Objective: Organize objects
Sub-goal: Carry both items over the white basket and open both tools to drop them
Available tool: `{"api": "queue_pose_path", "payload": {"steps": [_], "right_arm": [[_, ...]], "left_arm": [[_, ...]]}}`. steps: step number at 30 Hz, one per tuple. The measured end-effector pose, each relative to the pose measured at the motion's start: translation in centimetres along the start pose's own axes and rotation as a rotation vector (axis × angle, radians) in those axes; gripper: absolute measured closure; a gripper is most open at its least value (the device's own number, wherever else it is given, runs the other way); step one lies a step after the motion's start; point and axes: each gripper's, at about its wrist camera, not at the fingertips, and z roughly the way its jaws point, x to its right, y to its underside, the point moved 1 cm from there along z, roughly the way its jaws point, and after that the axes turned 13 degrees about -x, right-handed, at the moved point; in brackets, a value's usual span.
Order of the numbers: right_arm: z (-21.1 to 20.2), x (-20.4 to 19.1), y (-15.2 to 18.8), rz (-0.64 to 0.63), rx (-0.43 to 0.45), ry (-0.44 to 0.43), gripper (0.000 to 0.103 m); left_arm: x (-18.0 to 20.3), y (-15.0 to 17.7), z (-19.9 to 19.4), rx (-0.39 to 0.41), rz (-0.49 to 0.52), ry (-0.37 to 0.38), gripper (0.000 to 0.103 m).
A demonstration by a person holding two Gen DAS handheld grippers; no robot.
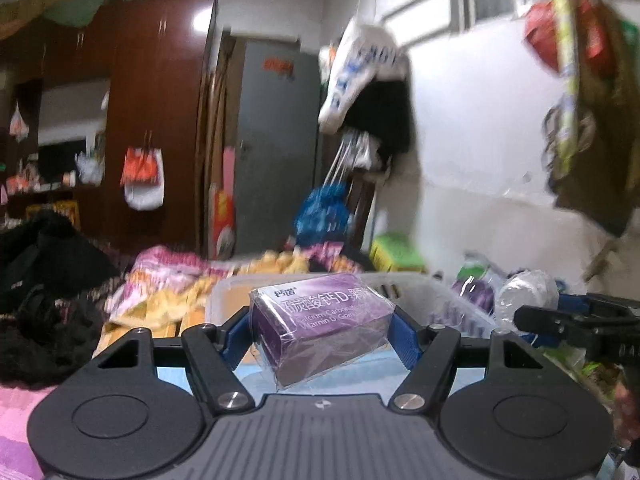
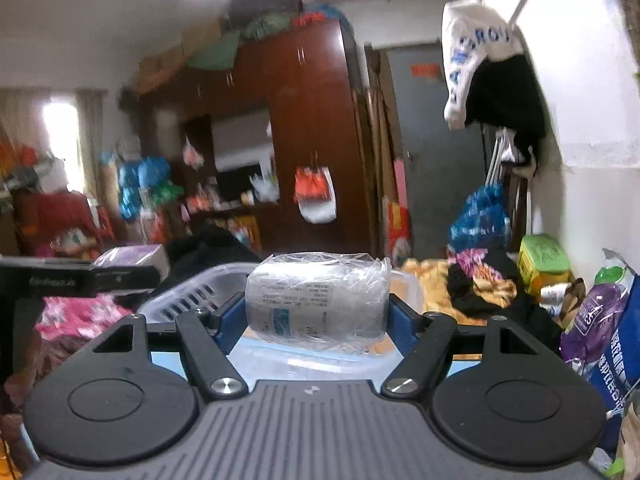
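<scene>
Bed surface with a pink patterned cover (image 1: 16, 420) at its near left. Directly on it: a clear plastic basket (image 1: 400, 284) with slotted walls, a heap of black clothing (image 1: 48, 280), crumpled pink and yellow floral bedding (image 1: 172, 280), a green and yellow box (image 2: 544, 260) near the wall, and bagged purple packets (image 2: 592, 320) at right.
</scene>
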Motion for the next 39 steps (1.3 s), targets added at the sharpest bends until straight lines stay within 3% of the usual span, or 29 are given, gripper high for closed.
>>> {"api": "queue_pose_path", "payload": {"steps": [5,9,13,27,29,31,32,39], "right_arm": [[4.8,-0.2,-1.0,-0.01,-0.146,0.061,0.029],[6.4,0.3,-0.9,0.009,-0.209,0.058,0.029],[6.3,0.5,-0.9,0.026,-0.219,0.049,0.029],[7.3,0.6,-2.1,0.009,-0.245,0.053,0.027],[7.2,0.8,-2.2,0.024,-0.238,0.05,0.02],[6.8,0.8,-2.3,0.032,-0.215,0.048,0.005],[6.6,0.8,-2.3,0.035,-0.207,0.045,0.003],[3.5,0.8,-1.7,0.052,-0.121,0.018,0.0]], "left_arm": [[-0.6,-2.1,5.5,-0.158,-0.014,-0.026,0.03],[-1.1,-2.1,7.6,-0.217,-0.028,-0.007,0.029],[-1.2,-1.8,8.7,-0.237,-0.028,-0.007,0.029],[-1.1,-2.2,9.2,-0.221,-0.035,-0.029,0.027],[-1.2,-2.3,9.1,-0.206,-0.033,-0.036,0.015],[-1.3,-2.3,9.1,-0.194,-0.032,-0.039,0.01],[-1.3,-2.3,9.0,-0.188,-0.031,-0.041,0.008],[-0.9,-1.4,6.0,-0.087,-0.011,-0.081,0.004]]}}
